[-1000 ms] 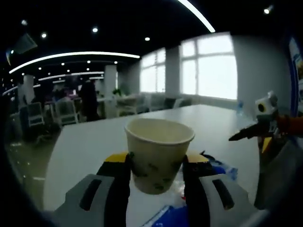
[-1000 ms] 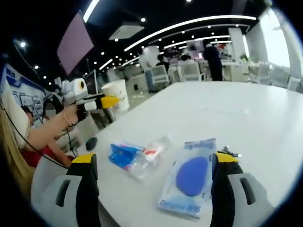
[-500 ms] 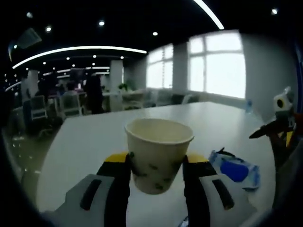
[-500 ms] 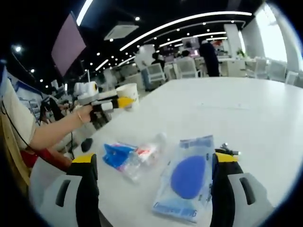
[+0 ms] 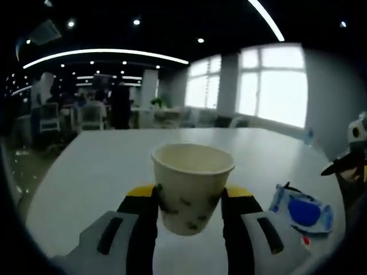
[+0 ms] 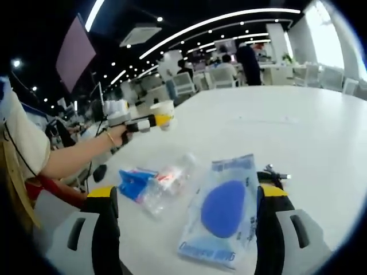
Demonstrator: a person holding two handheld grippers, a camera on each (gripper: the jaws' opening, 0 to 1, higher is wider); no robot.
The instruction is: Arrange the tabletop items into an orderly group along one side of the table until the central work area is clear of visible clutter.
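While left gripper [image 5: 189, 207] clamps paper cup [image 5: 192, 186], right gripper [image 6: 186, 223] gapes wide around blue-pad packet [image 6: 223, 209]; clear wrapper [image 6: 155, 184] beside.

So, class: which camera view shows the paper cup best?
The left gripper view: the paper cup sits large between that gripper's jaws, rim and printed side clear. The right gripper view shows it small and distant, in the left gripper.

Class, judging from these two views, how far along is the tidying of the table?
Done: nothing looks grouped yet. In hand: the left gripper holds a paper cup above the table. Left: the blue-pad packet and clear wrapper lie between the open right gripper jaws.
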